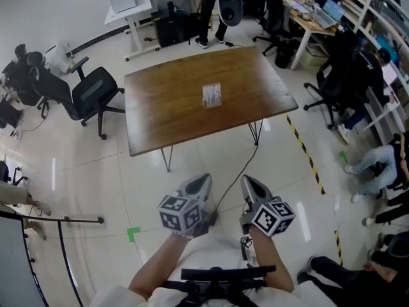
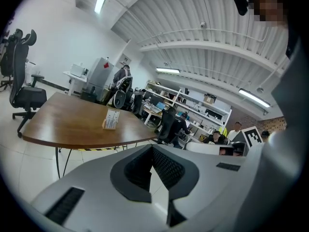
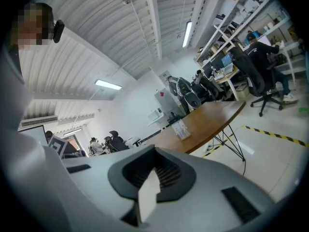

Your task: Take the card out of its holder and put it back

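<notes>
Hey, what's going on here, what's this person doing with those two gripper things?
A person stands on the tiled floor, back from a wooden table, with a two-jaw gripper in each hand. The left gripper and the right gripper are both shut and empty, held side by side and aimed towards the table. The card holder, with its card in it, stands near the table's middle, untouched and well out of reach.

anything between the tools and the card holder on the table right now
Nothing visible blocks the way. The card holder stands alone on the wooden table. Between it and the left tool and right tool lie only floor tiles and the table's near edge; a cable runs along the floor.
</notes>
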Available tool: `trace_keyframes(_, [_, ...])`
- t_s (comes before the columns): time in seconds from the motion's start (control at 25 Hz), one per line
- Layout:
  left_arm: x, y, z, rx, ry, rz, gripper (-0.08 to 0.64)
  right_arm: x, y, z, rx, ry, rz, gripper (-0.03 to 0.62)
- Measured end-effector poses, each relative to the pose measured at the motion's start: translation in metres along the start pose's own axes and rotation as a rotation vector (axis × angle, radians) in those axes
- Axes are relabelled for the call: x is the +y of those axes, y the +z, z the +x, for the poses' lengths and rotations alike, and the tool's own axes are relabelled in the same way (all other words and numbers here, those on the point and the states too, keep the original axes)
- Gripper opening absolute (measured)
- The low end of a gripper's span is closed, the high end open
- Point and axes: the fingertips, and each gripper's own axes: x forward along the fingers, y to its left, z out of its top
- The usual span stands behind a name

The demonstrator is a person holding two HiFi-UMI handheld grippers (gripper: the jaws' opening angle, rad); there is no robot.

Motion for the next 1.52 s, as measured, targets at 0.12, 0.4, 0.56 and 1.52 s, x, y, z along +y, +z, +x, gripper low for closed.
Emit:
trace_keyframes(0.12, [0.02,0.014,0.012,-0.002,-0.007,0.0,-0.009,-0.003,0.008,0.026,-0.006,-0.006,0.001,0.006])
trace_keyframes(0.4, [0.071,0.046,0.03,0.013,-0.016,-0.013,-0.009,0.006,0.017,0.087,0.001,-0.022,-0.005,0.008])
trace_keyframes(0.56, [0.091,0.059,0.038,0.031,-0.04,-0.011,-0.009,0.006,0.021,0.11,-0.013,-0.049,0.005,0.008])
trace_keyframes(1.52, [0.121,0.09,0.091,0.085,-0.08,-0.024,-0.009,-0.016,0.042,0.172,-0.011,-0.097,-0.001,0.023])
